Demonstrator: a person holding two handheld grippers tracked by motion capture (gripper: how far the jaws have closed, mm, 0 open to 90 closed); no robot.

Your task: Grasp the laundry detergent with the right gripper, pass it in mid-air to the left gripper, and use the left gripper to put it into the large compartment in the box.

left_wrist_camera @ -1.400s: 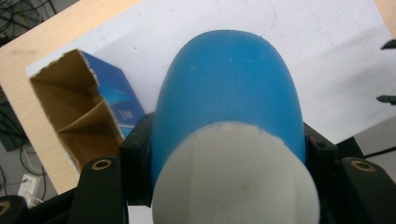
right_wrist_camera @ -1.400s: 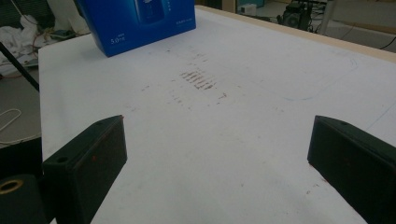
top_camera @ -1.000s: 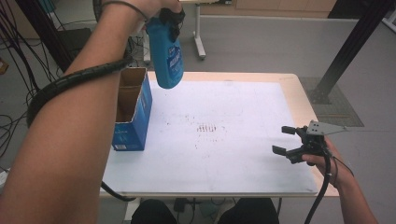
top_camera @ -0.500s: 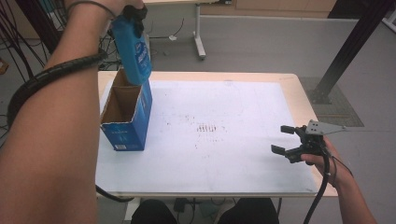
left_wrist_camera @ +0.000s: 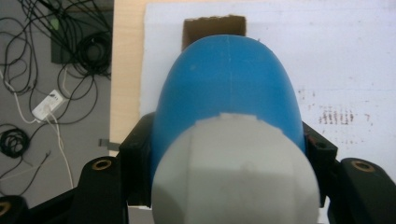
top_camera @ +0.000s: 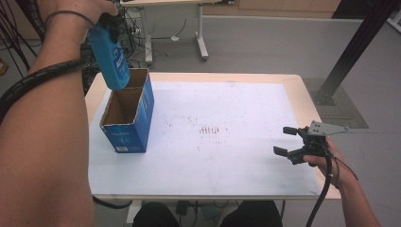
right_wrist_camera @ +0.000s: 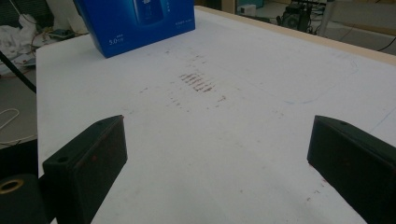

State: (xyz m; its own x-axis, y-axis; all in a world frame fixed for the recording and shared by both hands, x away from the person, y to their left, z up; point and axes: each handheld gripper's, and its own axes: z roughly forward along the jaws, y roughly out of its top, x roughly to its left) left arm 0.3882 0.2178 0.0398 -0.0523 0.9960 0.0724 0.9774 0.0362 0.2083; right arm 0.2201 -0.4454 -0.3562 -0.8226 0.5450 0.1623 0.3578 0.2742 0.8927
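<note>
Fingers, left gripper (left_wrist_camera: 224,154): clamped on either side of the blue bottle (top_camera: 109,56), just below its white cap (left_wrist_camera: 236,170); in the left gripper view the black pads press against the bottle's flanks.
Fingers, right gripper (top_camera: 292,142): spread wide with nothing between them; in the right gripper view only bare white sheet lies between the two black fingers (right_wrist_camera: 88,163).
Blue bottle: held in the air, cap end up and slightly tilted, at about 10 o'clock of the worktop (top_camera: 265,175); its base hangs at the far rim of the open box (top_camera: 127,118), over the opening.
Open box: blue carton standing upright near the worktop's 9 o'clock edge, top flaps open, brown inside showing.
Left hand (top_camera: 78,7): high over the far-left corner, forearm running down to 7 o'clock of the high view, cable wrapped along it.
Right hand (top_camera: 331,163): low at about 4 o'clock of the worktop, gripper pointing toward 9 o'clock, well apart from the box.
Worktop: covered by a white sheet (top_camera: 236,109) with reddish-brown scuff marks (top_camera: 213,130) near its centre.
</note>
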